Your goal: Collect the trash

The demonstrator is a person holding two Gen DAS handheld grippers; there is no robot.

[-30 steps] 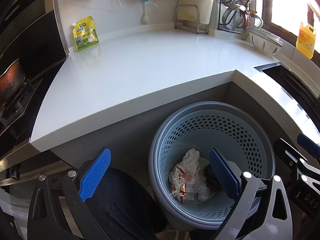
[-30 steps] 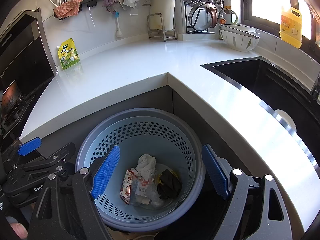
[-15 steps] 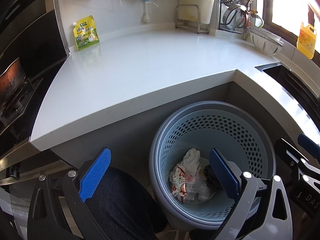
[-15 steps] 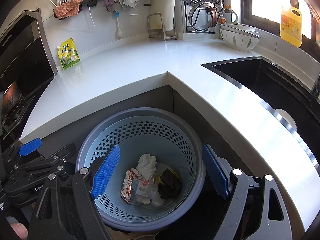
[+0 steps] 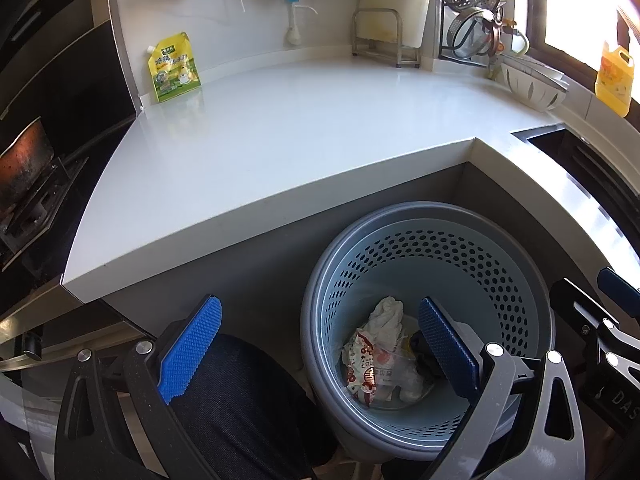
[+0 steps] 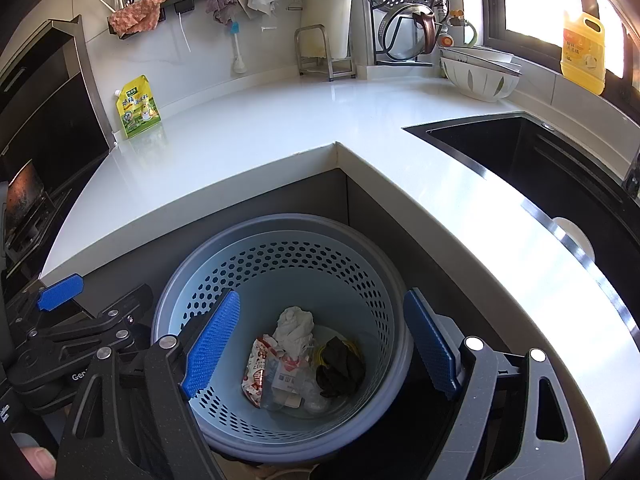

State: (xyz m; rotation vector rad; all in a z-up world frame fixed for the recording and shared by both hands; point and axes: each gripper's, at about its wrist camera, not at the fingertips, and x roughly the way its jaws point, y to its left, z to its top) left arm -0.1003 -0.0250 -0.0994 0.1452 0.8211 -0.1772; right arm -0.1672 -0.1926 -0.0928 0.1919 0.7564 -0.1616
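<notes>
While hanging above the bin (image 6: 280, 320) in the counter's (image 6: 280, 128) near corner, right gripper (image 6: 320, 340) wide apart, empty. Left gripper (image 5: 320, 344) likewise apart, empty. Wrapper (image 6: 260, 372), tissue (image 6: 296, 324), black scrap (image 6: 340, 364) inside.

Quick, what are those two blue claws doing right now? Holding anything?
Left gripper: open, holding nothing.
Right gripper: open, empty, above the trash basket.

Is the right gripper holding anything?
No, the right gripper is open and empty above the bin, trash lying at the bottom.
</notes>
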